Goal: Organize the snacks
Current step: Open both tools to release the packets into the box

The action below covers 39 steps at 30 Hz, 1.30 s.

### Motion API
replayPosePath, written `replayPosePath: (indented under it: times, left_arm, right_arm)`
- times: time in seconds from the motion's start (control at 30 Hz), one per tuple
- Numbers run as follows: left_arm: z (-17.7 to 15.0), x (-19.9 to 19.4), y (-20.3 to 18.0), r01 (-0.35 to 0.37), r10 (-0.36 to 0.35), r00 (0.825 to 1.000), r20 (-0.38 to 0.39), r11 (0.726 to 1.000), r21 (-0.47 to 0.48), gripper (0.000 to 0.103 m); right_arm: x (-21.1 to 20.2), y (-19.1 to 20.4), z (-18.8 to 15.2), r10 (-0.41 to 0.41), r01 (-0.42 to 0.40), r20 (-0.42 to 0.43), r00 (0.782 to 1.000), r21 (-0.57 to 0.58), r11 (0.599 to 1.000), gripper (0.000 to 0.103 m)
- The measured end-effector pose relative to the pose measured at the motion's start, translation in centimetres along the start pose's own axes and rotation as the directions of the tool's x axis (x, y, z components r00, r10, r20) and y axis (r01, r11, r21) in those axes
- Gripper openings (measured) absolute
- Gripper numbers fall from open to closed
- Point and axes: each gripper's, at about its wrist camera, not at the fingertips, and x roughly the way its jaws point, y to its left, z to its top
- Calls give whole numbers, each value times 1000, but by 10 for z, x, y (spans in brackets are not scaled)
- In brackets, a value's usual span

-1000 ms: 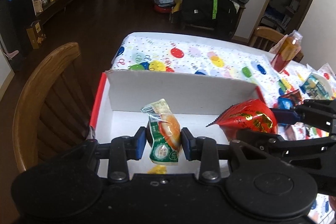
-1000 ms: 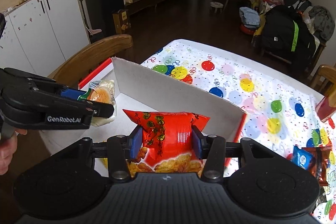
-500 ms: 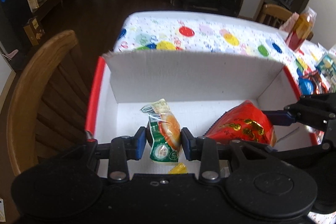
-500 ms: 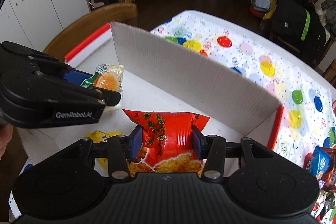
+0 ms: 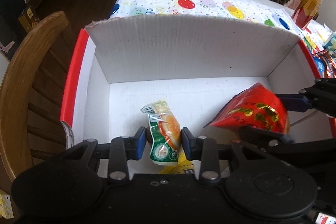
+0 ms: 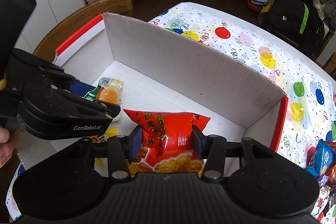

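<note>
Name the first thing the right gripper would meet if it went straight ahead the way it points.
Probably the white cardboard box's floor, then its tall far wall; depth is unclear. The right gripper carries a red snack bag, which would touch first.

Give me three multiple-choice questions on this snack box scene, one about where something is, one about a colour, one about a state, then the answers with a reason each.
1. Where is the red snack bag?
A. on the chair
B. over the inside of the white box
C. on the floor

2. What colour are the box's side rims?
A. red
B. green
C. black

3. What is the left tool doing?
A. hanging open and empty
B. pressing on the tablecloth
C. shut on the green and orange packet

Answers: B, the right tool holds the bag above the box floor; A, red strips edge both sides; C, both pads pinch the packet.
</note>
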Motion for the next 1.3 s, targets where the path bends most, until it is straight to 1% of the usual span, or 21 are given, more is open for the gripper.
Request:
replayPosePath:
  times: [0.17, 0.33, 0.37, 0.43, 0.57, 0.63, 0.67, 0.73, 0.8, 0.9, 1.0, 1.17, 1.23, 1.3]
  left_arm:
    - [-2, -1, 1, -1, 1, 1000, 0, 1000, -7, 35]
    - [-1, -10, 1, 2, -1, 1000, 32, 1000, -12, 39]
    - [-2, -12, 1, 4, -4, 999, 38, 1000, -13, 40]
    - [-2, -18, 2, 8, -7, 999, 50, 1000, -15, 42]
    - [-5, -29, 2, 17, -15, 997, 74, 1000, -22, 48]
    - [-7, -35, 1, 20, -17, 996, 90, 1000, -24, 53]
    - [-8, -39, -1, 10, -8, 995, 101, 1000, -23, 57]
    - [-10, -47, -6, -7, 8, 992, 127, 1000, -7, 58]
    - [-13, -55, -9, -4, 5, 990, 144, 1000, -5, 58]
    - [-15, -65, -13, 5, -3, 986, 164, 1000, -12, 60]
    - [-19, -77, -18, 7, -6, 982, 191, 1000, -8, 63]
    - [-24, -96, -27, 23, -20, 971, 239, 1000, -12, 63]
    - [-26, -104, -33, 30, -28, 966, 259, 1000, -5, 66]
    - [-28, -112, -40, 36, -37, 959, 281, 999, 7, 69]
  right_arm:
    - [-5, -1, -3, 0, -1, 10, 1000, 4, 1000, 50]
    - [-16, 0, -5, -2, 3, 36, 999, -7, 1000, 51]
    - [-19, -1, -5, 2, -2, 43, 999, -7, 1000, 53]
    - [-27, -1, -7, 6, -5, 58, 998, -10, 1000, 60]
    - [-40, -2, -10, 5, -4, 79, 997, -13, 1000, 62]
    - [-47, -3, -12, 3, -2, 87, 996, -10, 1000, 62]
    - [-51, -3, -14, 3, -3, 91, 996, -8, 1000, 62]
    - [-58, -4, -16, 5, -5, 101, 995, -4, 1000, 62]
    - [-66, -6, -18, 6, -6, 112, 994, 0, 1000, 62]
    - [-77, -8, -23, 6, -7, 130, 992, 4, 1000, 69]
    - [-90, -10, -29, 7, -8, 150, 989, 4, 1000, 69]
    - [-114, -16, -35, 16, -21, 191, 982, 27, 999, 69]
    - [-123, -19, -38, 16, -24, 208, 978, 34, 999, 73]
    - [-132, -22, -42, 17, -27, 226, 974, 41, 999, 75]
